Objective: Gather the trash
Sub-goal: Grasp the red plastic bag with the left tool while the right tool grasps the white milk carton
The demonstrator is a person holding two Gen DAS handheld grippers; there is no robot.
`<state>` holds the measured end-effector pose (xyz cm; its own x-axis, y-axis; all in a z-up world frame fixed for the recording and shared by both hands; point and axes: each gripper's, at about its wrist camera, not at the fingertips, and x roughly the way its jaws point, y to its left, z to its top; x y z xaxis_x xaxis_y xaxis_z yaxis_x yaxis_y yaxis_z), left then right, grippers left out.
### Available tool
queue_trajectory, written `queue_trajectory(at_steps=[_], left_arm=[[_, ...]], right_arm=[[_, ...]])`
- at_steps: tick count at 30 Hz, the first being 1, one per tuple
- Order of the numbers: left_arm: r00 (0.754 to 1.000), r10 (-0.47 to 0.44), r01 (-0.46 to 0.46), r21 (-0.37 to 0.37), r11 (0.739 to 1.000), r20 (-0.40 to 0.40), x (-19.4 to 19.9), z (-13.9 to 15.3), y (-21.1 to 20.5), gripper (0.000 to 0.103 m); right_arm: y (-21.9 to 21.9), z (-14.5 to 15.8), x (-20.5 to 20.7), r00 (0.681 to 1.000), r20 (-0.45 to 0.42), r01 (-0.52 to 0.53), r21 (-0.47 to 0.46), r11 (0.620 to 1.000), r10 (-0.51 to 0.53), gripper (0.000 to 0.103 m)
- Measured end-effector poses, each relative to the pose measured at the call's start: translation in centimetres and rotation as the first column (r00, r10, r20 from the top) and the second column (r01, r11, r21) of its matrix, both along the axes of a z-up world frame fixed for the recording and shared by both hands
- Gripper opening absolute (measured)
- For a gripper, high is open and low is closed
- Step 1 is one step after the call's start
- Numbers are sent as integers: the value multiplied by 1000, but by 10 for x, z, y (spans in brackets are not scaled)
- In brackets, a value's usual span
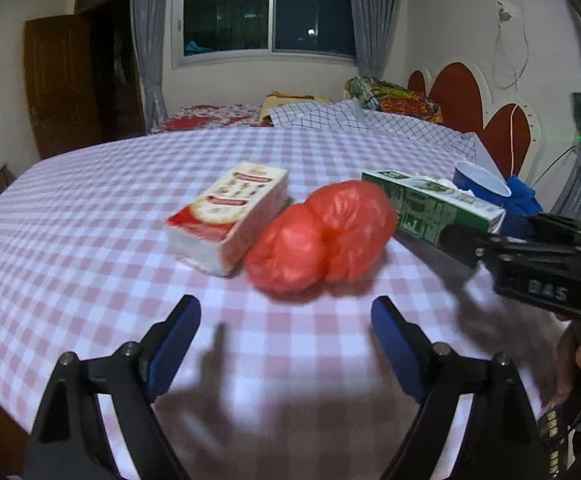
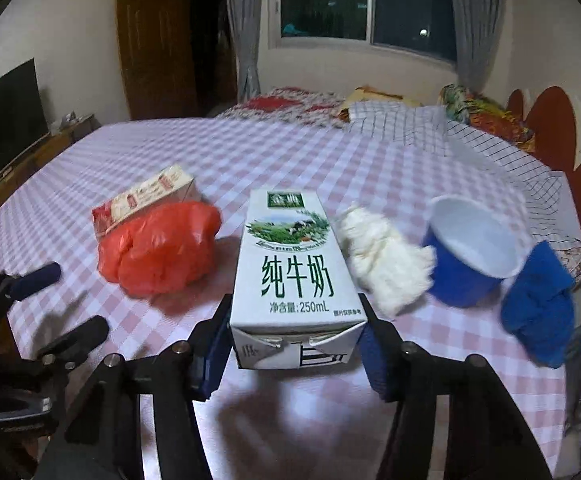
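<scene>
A crumpled red plastic bag (image 1: pixel 322 236) lies on the checked tablecloth, a short way ahead of my open, empty left gripper (image 1: pixel 286 312). It also shows in the right wrist view (image 2: pixel 158 252). My right gripper (image 2: pixel 294 336) has its jaws on both sides of a green-and-white milk carton (image 2: pixel 296 272), closed on its near end; the carton (image 1: pixel 430 208) lies flat on the table. A white crumpled tissue (image 2: pixel 386 260), a blue paper cup (image 2: pixel 470 256) and a blue cloth (image 2: pixel 538 304) lie to the right of the carton.
A red-and-white tissue pack (image 1: pixel 230 216) lies left of the red bag. The table (image 1: pixel 70 220) has a pink-and-white checked cloth. A bed with bedding (image 1: pixel 350 116) stands behind it, a wooden door (image 1: pixel 62 80) at the left.
</scene>
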<state>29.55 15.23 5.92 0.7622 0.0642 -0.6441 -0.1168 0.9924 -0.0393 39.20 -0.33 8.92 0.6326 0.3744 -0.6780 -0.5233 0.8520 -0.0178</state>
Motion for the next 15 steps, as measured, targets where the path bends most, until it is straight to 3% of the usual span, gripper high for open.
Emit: queue_trajectory(at_steps=[6,15], left_arm=[[1000,-10,10,28,1000,-15,25,1,-8,87],[999,-6,6,12,1000,-34,34,0,-5,84]], right_arm=[[-13,8,-5,999,39,-15,-10,1000,16,58],[-22,-7,15,997,-71,-30,15,999,31,60]])
